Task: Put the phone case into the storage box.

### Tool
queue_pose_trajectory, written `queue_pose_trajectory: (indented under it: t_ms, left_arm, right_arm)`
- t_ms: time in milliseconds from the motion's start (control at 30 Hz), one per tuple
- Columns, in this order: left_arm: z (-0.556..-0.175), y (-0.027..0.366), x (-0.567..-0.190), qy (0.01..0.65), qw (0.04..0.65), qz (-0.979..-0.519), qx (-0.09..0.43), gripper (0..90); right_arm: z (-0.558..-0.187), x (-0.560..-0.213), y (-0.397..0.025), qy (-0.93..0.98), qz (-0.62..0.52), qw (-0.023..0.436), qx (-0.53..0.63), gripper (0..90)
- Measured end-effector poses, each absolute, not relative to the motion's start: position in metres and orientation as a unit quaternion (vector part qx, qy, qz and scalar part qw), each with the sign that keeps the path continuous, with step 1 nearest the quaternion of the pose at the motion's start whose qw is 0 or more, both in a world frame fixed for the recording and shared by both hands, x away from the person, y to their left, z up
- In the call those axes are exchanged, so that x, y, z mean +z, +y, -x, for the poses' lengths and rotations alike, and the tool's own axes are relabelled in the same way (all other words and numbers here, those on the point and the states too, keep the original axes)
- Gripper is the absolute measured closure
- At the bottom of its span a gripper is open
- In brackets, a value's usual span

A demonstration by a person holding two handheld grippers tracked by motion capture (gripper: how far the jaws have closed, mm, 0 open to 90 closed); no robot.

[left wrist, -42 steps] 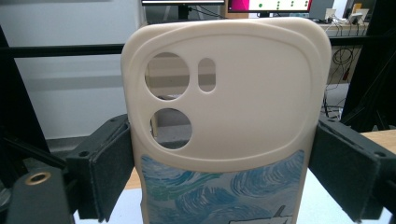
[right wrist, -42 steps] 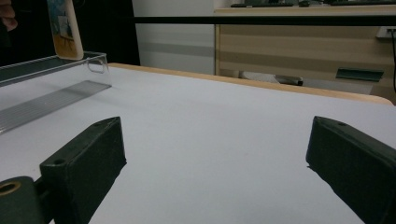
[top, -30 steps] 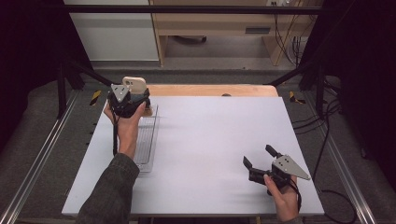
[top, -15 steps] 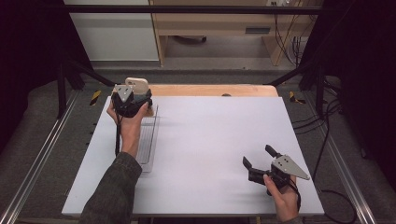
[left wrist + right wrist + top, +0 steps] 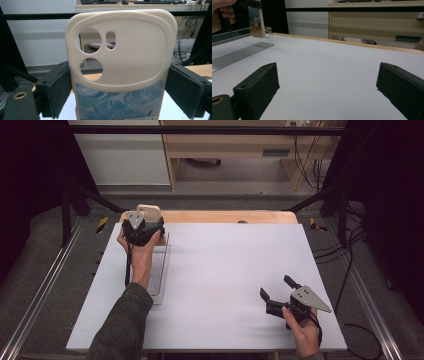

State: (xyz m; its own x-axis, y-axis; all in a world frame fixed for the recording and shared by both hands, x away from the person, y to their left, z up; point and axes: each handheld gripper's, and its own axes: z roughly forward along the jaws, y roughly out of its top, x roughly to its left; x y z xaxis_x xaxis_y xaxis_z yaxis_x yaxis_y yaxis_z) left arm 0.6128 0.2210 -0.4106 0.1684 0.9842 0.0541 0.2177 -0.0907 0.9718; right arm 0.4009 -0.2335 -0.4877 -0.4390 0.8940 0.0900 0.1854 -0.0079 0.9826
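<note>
Upright, the cream phone case (image 5: 120, 62) with blue swirls sits clamped in the left gripper (image 5: 120, 92).

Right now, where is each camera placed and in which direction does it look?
High view: above the table, looking down; forearms, left gripper, right gripper.
Left gripper view: on the left gripper, facing the phone case between its fingers.
Right gripper view: low, its open fingers facing across the table.
Shared: the clear tray, phone case.

Left claw (image 5: 148, 216) raised, clamped; right claw (image 5: 277, 288) low, jaws apart.
</note>
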Motion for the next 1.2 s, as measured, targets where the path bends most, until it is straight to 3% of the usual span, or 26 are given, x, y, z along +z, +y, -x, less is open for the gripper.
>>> queue_pose_trajectory:
  t_ms: [1200]
  left_arm:
    - [-0.6191, 0.2207, -0.4196, 0.495, 0.455, -0.616, 0.410, 11.4]
  right_arm:
    - [-0.4016, -0.4890, -0.2338, 0.632, -0.430, 0.311, 0.565, 4.3]
